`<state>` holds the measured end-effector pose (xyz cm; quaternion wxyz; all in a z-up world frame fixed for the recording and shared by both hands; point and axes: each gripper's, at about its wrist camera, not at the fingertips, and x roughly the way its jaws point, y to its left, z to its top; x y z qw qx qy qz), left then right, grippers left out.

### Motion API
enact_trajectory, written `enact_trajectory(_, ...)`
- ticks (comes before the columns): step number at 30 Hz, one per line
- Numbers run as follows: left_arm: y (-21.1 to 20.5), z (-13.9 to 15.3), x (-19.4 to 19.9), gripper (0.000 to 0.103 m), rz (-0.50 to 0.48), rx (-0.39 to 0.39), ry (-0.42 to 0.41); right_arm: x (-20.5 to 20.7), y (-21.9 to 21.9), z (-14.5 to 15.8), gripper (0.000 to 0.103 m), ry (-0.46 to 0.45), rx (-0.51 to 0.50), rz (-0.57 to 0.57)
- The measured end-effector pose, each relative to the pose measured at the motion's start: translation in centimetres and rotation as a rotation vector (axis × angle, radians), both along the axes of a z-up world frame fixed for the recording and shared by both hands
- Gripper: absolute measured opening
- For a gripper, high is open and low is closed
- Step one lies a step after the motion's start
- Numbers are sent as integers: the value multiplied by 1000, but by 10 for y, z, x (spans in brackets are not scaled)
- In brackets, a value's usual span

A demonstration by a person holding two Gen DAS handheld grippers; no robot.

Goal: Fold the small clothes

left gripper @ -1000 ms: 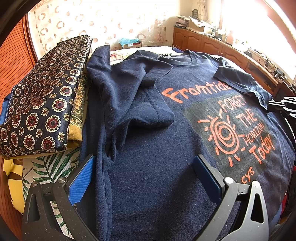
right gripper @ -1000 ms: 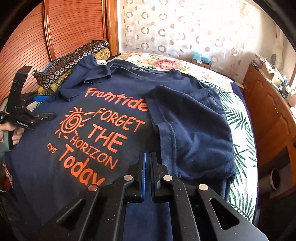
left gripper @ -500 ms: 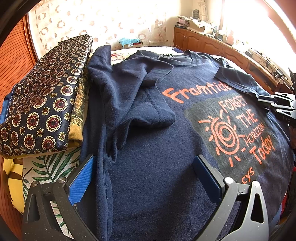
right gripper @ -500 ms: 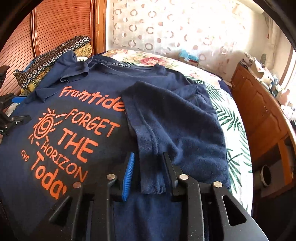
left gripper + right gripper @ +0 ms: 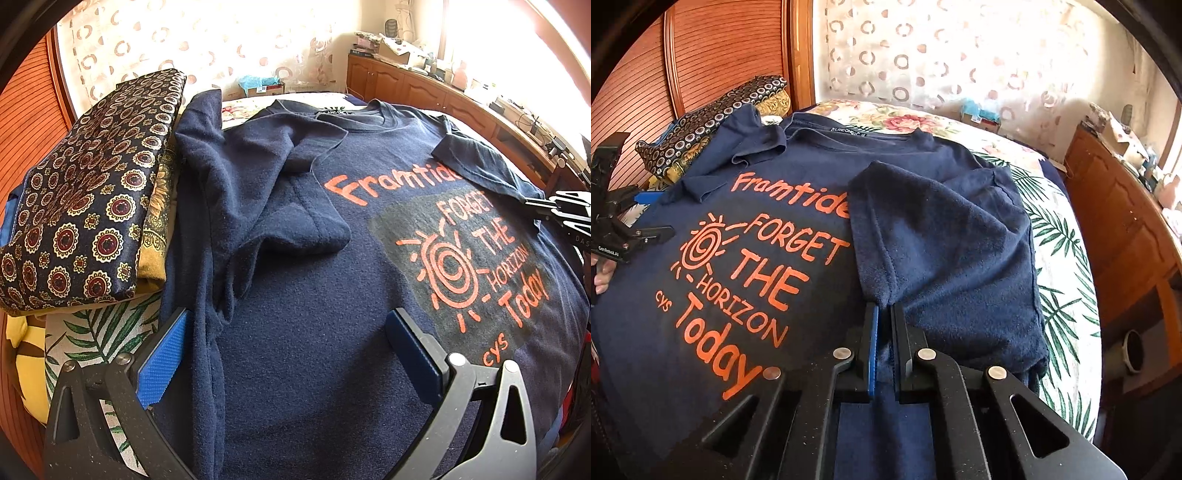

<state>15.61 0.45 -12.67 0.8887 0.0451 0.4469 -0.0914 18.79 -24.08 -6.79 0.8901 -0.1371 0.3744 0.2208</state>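
A navy T-shirt (image 5: 303, 332) with orange print lies face up on the bed; it also shows in the right wrist view (image 5: 768, 258). Its left sleeve side (image 5: 258, 192) is folded inward and rumpled. My left gripper (image 5: 291, 350) is open, its blue pads straddling the shirt's lower left edge. My right gripper (image 5: 882, 332) is shut on the folded-in right side flap (image 5: 945, 251) at its lower corner. The right gripper also shows at the left wrist view's right edge (image 5: 565, 214).
A stack of folded patterned clothes (image 5: 88, 206) lies left of the shirt by the wooden headboard (image 5: 683, 74). The bedspread (image 5: 1060, 280) has a leaf print. A wooden dresser (image 5: 1126, 229) stands along the right side of the bed.
My right gripper opened, moved over the folded flap's lower corner, and has closed on it. The left gripper has stayed still and open.
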Motion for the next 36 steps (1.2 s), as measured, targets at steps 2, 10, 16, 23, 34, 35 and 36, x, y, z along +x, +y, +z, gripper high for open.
enact_trajectory(2, 0, 0, 0, 103, 0, 0, 0, -1, -1, 2, 11, -4, 18, -1)
enact_trajectory(10, 0, 0, 0, 103, 2, -1, 0, 1, -4, 15, 53, -48, 50, -23)
enact_trajectory(16, 0, 0, 0, 103, 7, -2, -1, 19, -6, 2, 54, -49, 14, -86)
enact_trajectory(23, 0, 0, -1, 103, 9, -1, -1, 32, -9, -8, 55, 3, 48, -122)
enact_trajectory(34, 22, 61, 3, 102, 34, -70, -127, 34, -6, -10, 62, -1, 28, -118)
enact_trajectory(35, 24, 69, 5, 102, 36, -71, -138, 34, -6, -10, 62, -2, 26, -118)
enact_trajectory(36, 25, 73, 8, 102, 38, -66, -148, 33, -6, -10, 62, -3, 25, -118)
